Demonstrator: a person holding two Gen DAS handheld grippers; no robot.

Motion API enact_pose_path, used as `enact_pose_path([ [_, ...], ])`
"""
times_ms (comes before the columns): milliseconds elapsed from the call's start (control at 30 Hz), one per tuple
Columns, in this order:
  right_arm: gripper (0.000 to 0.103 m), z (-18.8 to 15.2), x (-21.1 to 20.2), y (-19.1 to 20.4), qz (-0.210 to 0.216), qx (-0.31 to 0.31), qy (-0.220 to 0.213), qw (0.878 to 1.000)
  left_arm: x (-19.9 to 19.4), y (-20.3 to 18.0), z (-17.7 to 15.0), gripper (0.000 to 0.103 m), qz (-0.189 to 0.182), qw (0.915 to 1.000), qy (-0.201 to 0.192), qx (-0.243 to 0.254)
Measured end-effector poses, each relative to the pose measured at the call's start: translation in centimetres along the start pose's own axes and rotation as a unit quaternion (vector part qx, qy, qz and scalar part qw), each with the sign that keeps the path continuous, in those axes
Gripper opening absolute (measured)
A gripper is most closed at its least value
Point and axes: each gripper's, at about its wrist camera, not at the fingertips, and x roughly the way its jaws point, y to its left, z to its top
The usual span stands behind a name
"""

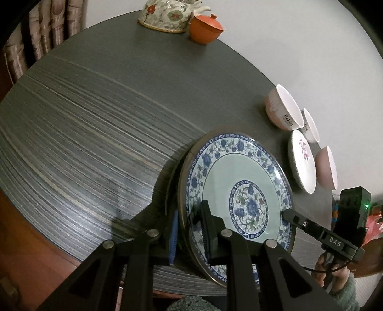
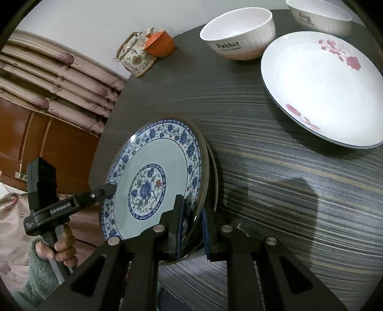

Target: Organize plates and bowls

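- Our left gripper (image 1: 189, 229) is clamped on the rim of the round blue-and-white floral porcelain plate (image 1: 239, 189), one pad on its face, the blue pad behind it.
- Our right gripper (image 2: 192, 227) pinches the opposite rim the same way, jaws nearly closed on the edge.
- The plate is held between both grippers, tilted on edge over the near side of the dark striped round table (image 1: 95, 119); we cannot tell whether its lower rim touches the top.
- In the right wrist view, the white shallow plate with pink flowers (image 2: 320, 81) lies flat at 2 o'clock, the "Rabbit" bowl (image 2: 237, 33) at 1, the "Dog" bowl (image 2: 318, 16) beyond.
- A plain pink bowl (image 1: 328, 167) sits beside them, unstacked.
- Judgement: early; no dish is stacked yet, and the bowls are ungrouped.
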Motion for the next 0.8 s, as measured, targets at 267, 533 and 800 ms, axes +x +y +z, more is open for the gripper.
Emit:
enact_pose_path([
  [267,0.016,0.0,0.6,0.7,-0.021,-0.008,0.001,1.0,0.3,0.0,0.0,0.018,0.001,1.0,-0.009,0.002],
  [533,0.021,-0.3,0.7,2.3,-0.071,-0.015,-0.005,0.997,0.0,0.0,-0.2,0.019,0.006,0.9998,-0.017,0.003],
  [800,0.031,-1.0,1.9,5.5,-0.161,-0.066,-0.013,0.985,0.2,-0.9,-0.4,0.022,0.048,0.9983,-0.025,0.023],
])
